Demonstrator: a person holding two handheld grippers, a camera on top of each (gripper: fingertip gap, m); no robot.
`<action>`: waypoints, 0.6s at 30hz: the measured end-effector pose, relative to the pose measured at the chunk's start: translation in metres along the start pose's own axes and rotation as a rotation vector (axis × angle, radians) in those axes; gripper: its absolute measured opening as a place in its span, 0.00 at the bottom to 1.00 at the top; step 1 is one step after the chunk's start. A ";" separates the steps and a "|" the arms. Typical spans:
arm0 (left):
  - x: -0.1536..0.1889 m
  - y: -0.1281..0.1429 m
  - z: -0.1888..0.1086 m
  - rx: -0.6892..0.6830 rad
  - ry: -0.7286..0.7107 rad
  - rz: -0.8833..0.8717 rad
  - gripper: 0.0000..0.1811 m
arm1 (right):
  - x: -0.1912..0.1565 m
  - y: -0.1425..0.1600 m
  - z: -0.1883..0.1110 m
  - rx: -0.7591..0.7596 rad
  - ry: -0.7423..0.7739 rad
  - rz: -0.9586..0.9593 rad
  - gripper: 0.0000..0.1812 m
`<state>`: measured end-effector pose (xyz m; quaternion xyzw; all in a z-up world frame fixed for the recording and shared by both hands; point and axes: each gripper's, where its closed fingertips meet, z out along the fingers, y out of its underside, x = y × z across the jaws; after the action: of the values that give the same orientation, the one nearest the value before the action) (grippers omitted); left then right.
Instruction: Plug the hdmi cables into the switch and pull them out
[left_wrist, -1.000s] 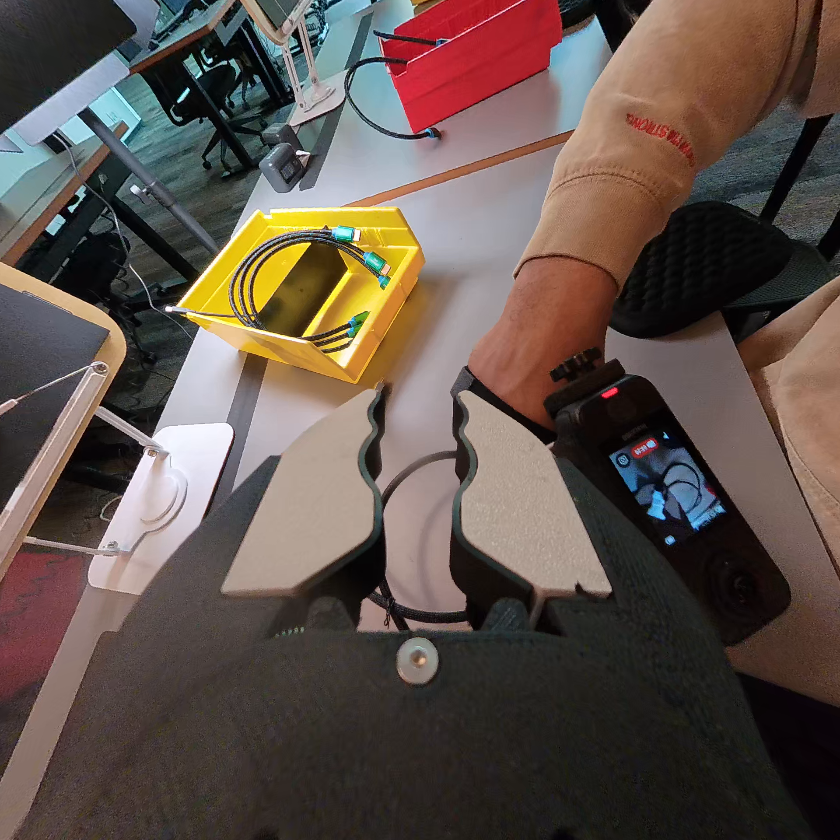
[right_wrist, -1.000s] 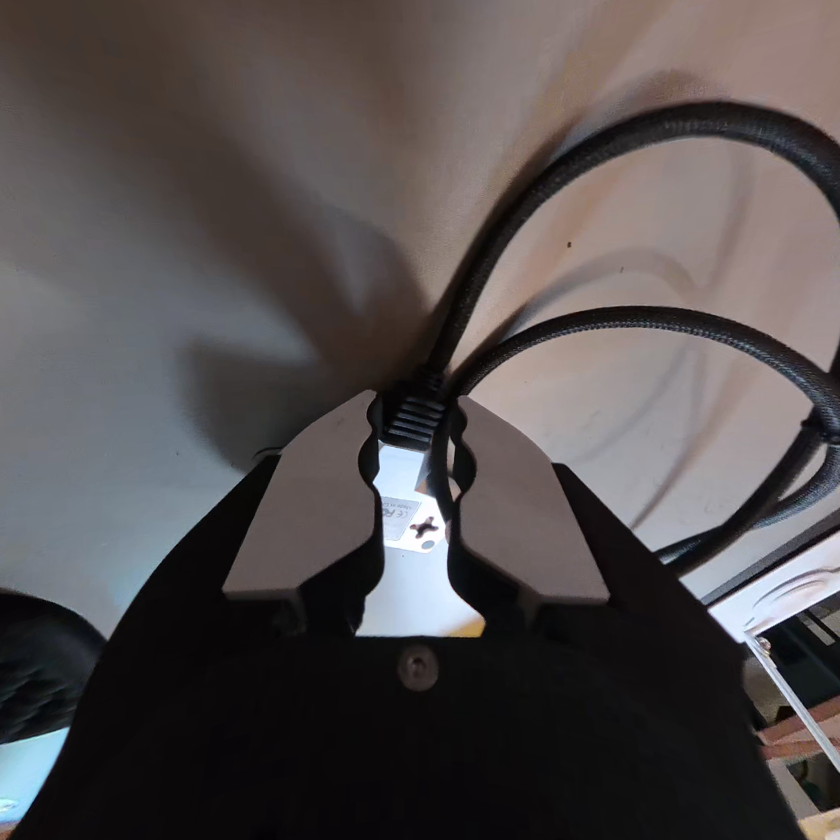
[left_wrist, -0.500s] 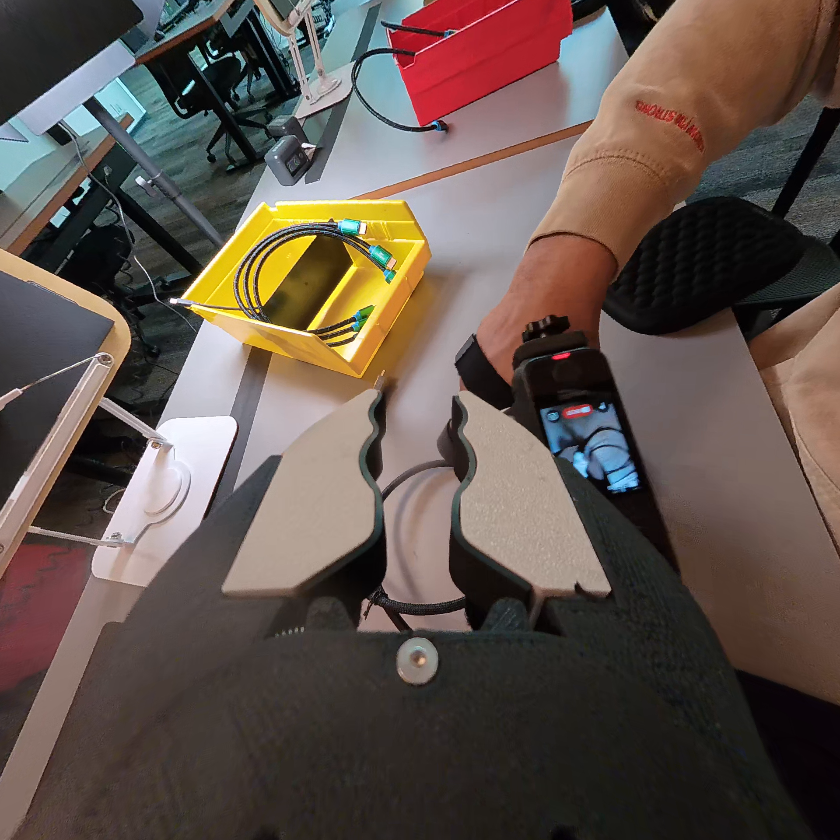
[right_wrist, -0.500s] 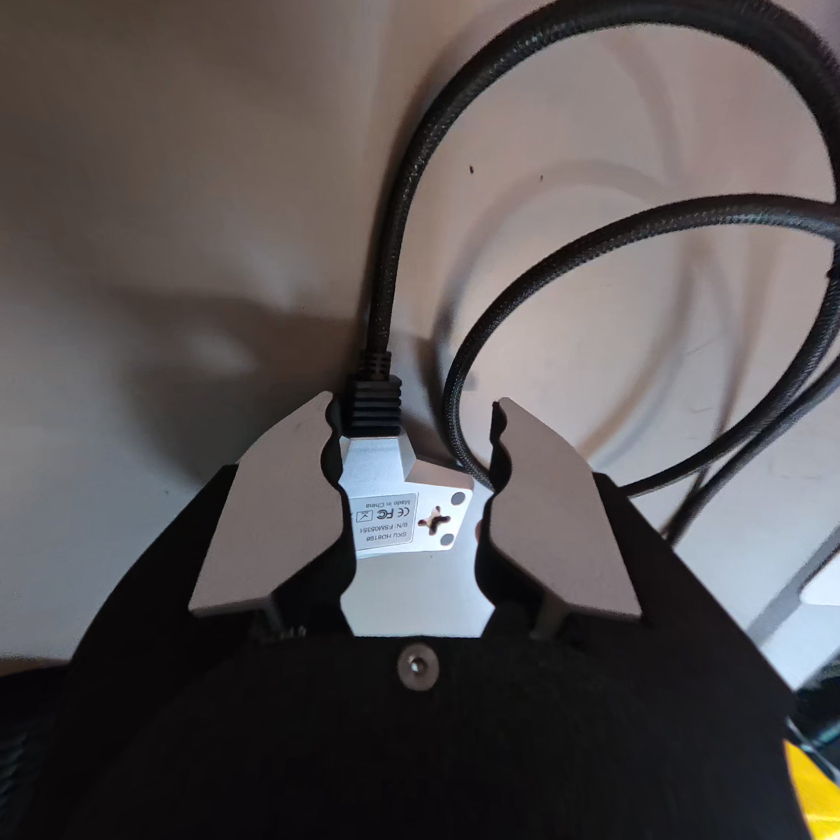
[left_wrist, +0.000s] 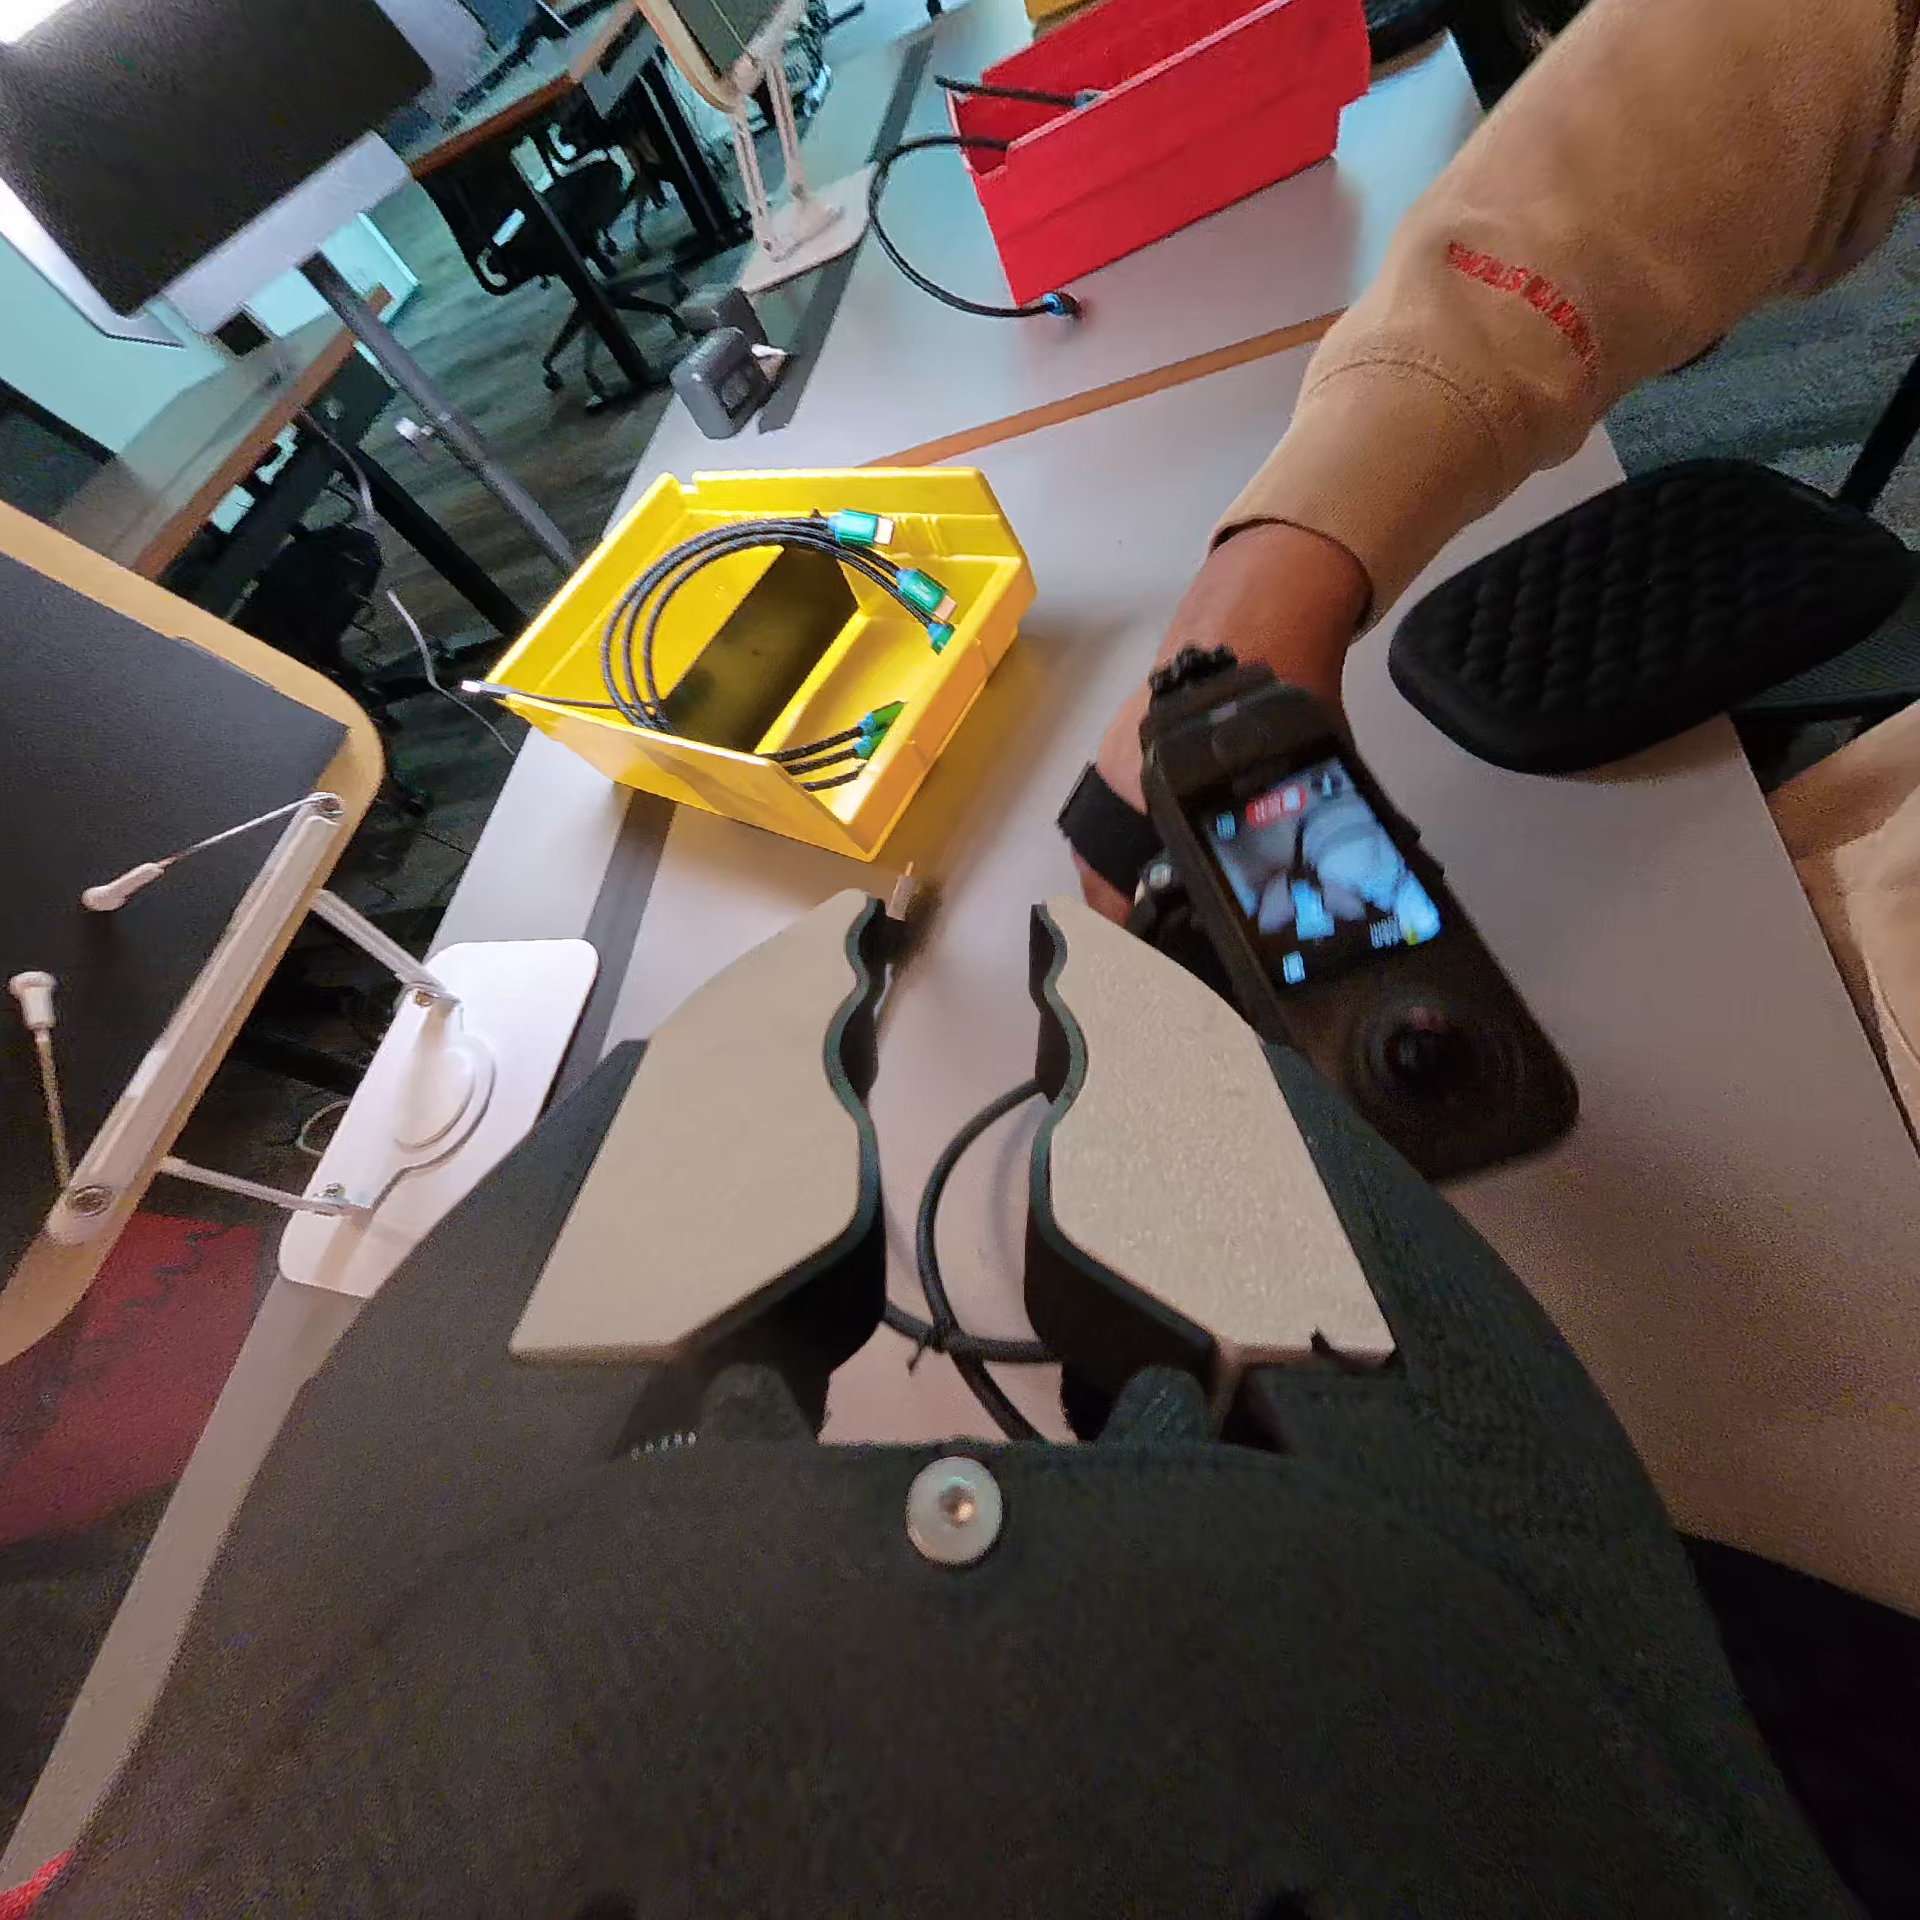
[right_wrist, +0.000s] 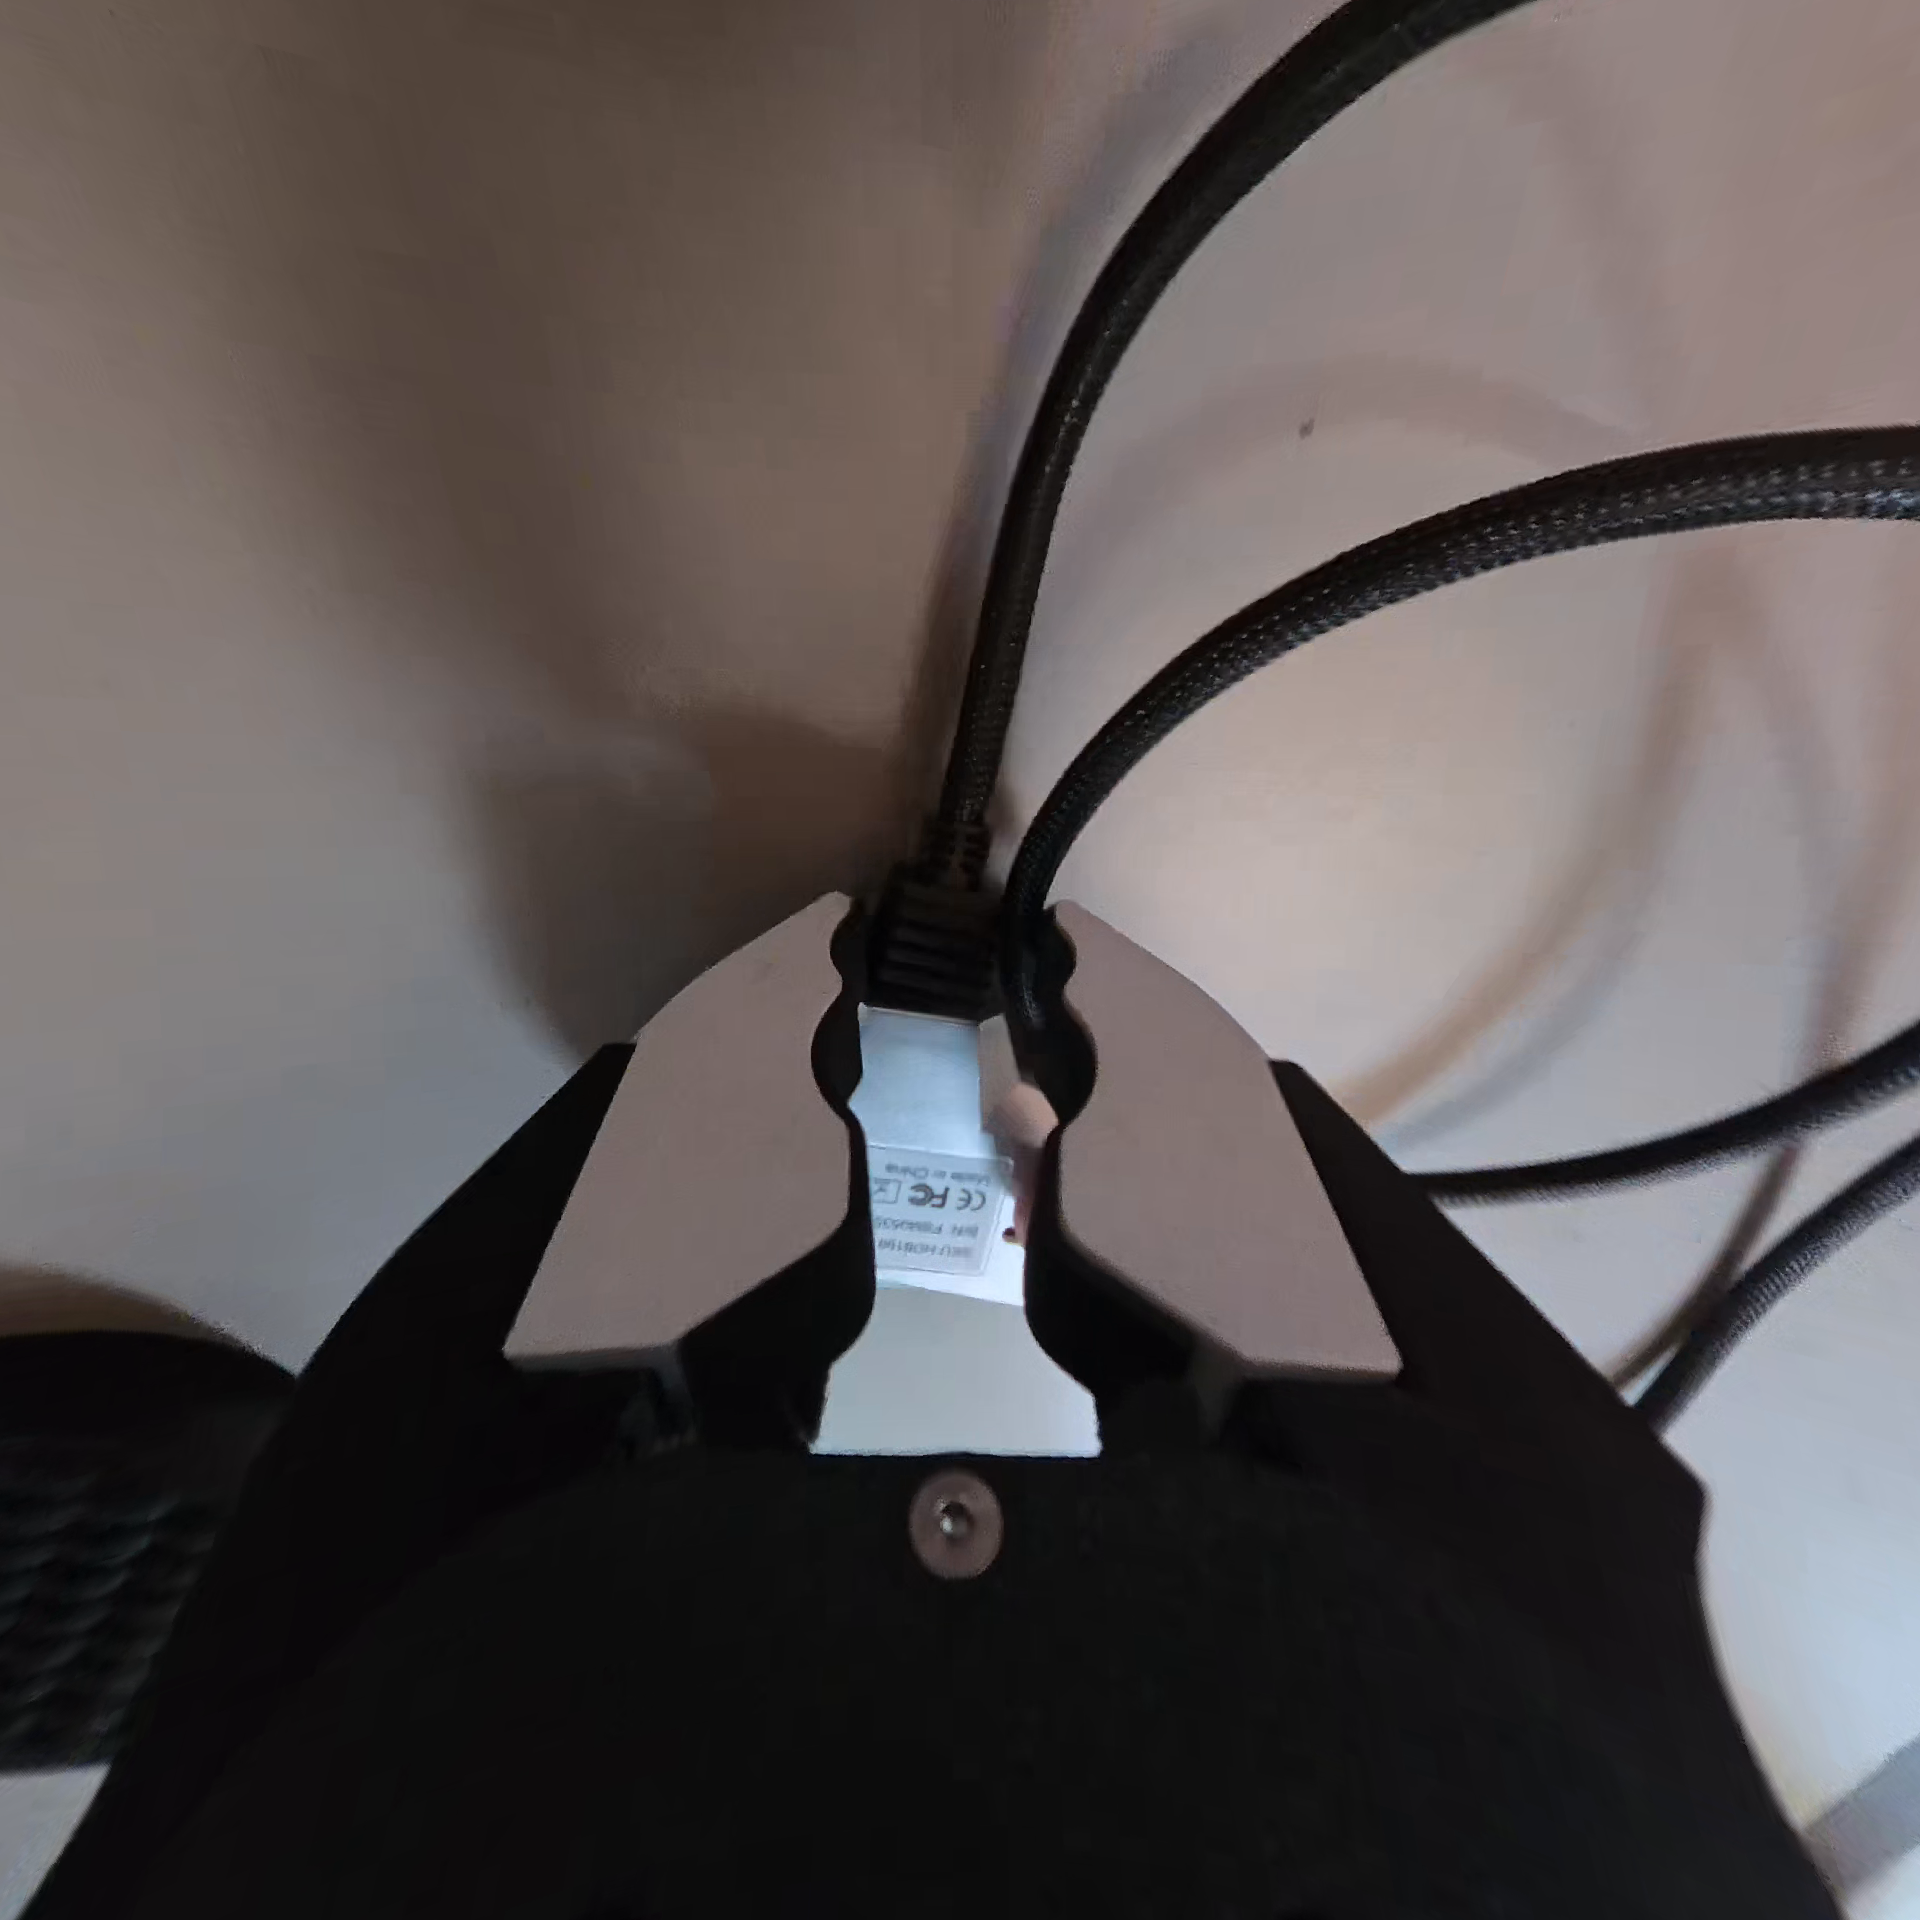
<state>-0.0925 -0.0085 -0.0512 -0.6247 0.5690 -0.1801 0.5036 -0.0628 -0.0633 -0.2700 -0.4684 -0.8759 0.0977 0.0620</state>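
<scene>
In the right wrist view my right gripper (right_wrist: 951, 925) is shut on the silver switch (right_wrist: 920, 1081), low over the pale table. A black braided HDMI cable (right_wrist: 1039, 468) runs out of the switch's far end at the fingertips. A second black cable (right_wrist: 1351, 592) loops past and presses against the right finger. In the left wrist view my left gripper (left_wrist: 951, 914) is open with only table between its fingers, above a black cable loop (left_wrist: 935, 1174). A small metal plug tip (left_wrist: 904, 891) shows at the left fingertip. The right gripper's camera (left_wrist: 1320, 894) and the hand (left_wrist: 1247, 623) sit just right of it.
A yellow bin (left_wrist: 727, 769) holding coiled cables with green plugs (left_wrist: 675, 592) stands ahead to the left. A red bin (left_wrist: 1164, 156) is at the back. A white stand base (left_wrist: 457, 1081) sits at the table's left edge. A black chair armrest (left_wrist: 1662, 613) is at the right. My right fingertips sit around 25 cm from my left ones.
My right gripper opened around the switch half a second ago and has shut on it again. The right hand and its camera shifted slightly. The left gripper stayed put.
</scene>
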 end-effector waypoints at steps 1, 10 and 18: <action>-0.003 -0.002 -0.004 0.014 -0.016 -0.002 0.14 | -0.001 -0.004 -0.009 0.068 0.013 0.020 0.17; -0.037 -0.011 -0.039 0.152 -0.154 -0.147 0.13 | 0.017 0.020 -0.130 0.317 0.216 0.158 0.16; -0.047 -0.007 -0.039 0.155 -0.196 -0.167 0.13 | 0.056 0.057 -0.253 0.275 0.509 0.198 0.13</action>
<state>-0.1335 0.0153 -0.0119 -0.6438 0.4475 -0.2030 0.5866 0.0028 0.0429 -0.0358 -0.5480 -0.7610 0.1004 0.3324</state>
